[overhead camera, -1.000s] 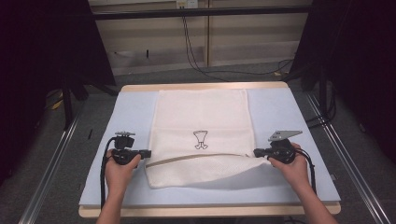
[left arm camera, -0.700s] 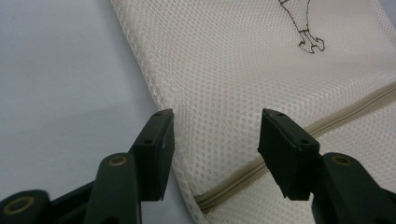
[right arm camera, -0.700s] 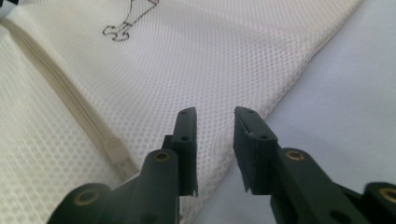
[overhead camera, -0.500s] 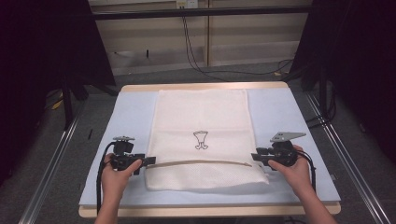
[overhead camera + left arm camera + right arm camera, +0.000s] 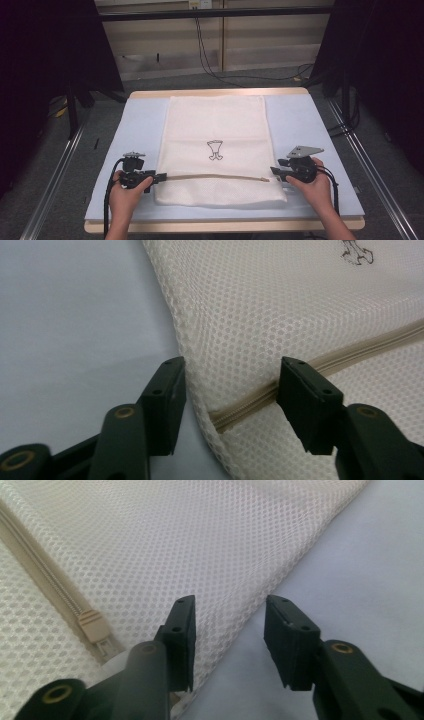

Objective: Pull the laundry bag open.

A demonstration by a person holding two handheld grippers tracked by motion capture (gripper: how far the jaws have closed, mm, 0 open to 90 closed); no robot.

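Note:
A cream mesh laundry bag lies flat on the blue mat, with a small dark logo and a tan zipper running across its near part. My left gripper sits at the zipper's left end. Its jaws stand apart and have just narrowed slightly, with the bag's edge lying loosely between them, unpressed. My right gripper is at the bag's right edge, jaws just opened. The bag's border passes between them, and the zipper pull lies to the left.
The blue mat covers a wooden-edged table. Bare mat shows on both sides of the bag. Metal rails run along the floor on either side, and cables hang at the back.
A second ago both grippers held the bag's near part pulled taut and raised. Both have let go, and the bag now lies flat with the zipper straight.

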